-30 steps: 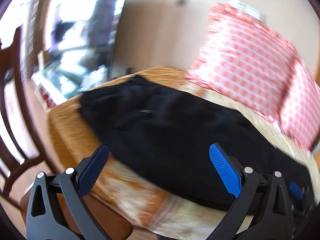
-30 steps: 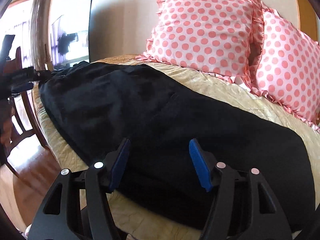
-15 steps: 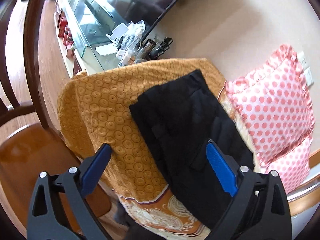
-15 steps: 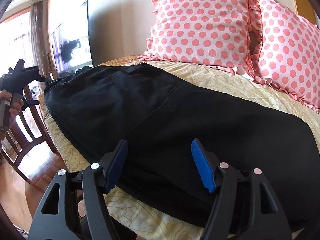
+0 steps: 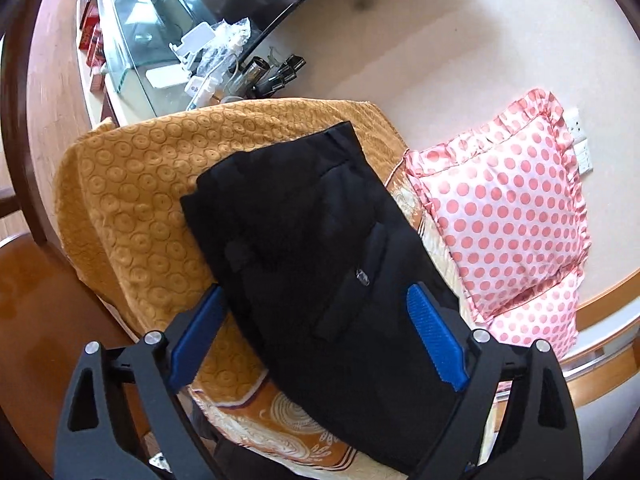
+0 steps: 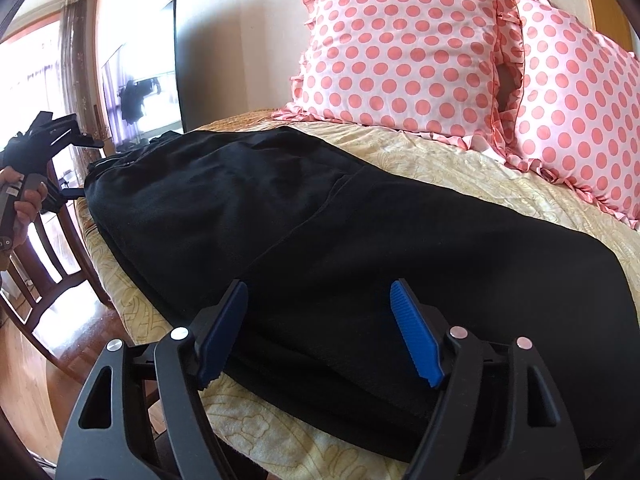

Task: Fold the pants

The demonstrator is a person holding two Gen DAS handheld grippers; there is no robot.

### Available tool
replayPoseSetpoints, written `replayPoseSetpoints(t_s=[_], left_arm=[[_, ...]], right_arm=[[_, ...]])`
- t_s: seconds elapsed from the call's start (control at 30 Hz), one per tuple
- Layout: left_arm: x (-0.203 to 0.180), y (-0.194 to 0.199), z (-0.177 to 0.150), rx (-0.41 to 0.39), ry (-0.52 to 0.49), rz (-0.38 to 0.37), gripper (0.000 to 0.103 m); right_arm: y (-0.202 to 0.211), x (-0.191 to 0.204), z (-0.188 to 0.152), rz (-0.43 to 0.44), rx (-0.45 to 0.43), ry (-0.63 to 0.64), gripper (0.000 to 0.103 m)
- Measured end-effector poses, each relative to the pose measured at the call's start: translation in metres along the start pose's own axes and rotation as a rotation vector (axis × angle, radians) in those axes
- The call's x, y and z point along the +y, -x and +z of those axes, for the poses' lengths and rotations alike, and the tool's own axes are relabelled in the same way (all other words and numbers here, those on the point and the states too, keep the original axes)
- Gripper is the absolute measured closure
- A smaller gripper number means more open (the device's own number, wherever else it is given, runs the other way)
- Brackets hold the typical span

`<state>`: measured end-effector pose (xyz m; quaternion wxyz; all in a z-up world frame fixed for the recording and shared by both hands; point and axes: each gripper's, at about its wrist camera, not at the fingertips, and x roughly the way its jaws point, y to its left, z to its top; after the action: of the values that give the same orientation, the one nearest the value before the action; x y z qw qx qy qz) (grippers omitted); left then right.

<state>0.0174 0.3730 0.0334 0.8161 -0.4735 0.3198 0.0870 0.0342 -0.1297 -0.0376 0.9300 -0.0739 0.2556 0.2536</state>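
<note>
Two claws, both with jaws apart and holding nothing. The black pants (image 6: 360,240) lie flat on the bed (image 6: 460,164), long axis running across my right claw (image 6: 318,330), near edge directly beneath it. My left claw (image 5: 316,340) hovers above the waistband end.

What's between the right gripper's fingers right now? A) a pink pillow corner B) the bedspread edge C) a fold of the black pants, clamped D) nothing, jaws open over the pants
D: the right gripper has its jaws wide apart, with the black pants lying flat below, ungripped.
</note>
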Motion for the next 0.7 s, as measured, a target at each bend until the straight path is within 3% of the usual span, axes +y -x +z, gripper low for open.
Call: replayPoseSetpoints(t_s=[0.2,0.37,0.7], left_arm=[[0.012,0.0,0.011,0.003,0.092,-0.06,0.012],[0.021,0.005,0.013,-0.045,0.16,-0.05,0.016],[0.018,0.001,0.017,-0.068,0.174,-0.049,0.01]], right_arm=[[0.001,0.0,-0.001,0.002,-0.001,0.002,0.025],[0.0,0.0,-0.001,0.002,-0.001,0.005,0.025],[0.0,0.0,-0.001,0.003,-0.005,0.007,0.025]])
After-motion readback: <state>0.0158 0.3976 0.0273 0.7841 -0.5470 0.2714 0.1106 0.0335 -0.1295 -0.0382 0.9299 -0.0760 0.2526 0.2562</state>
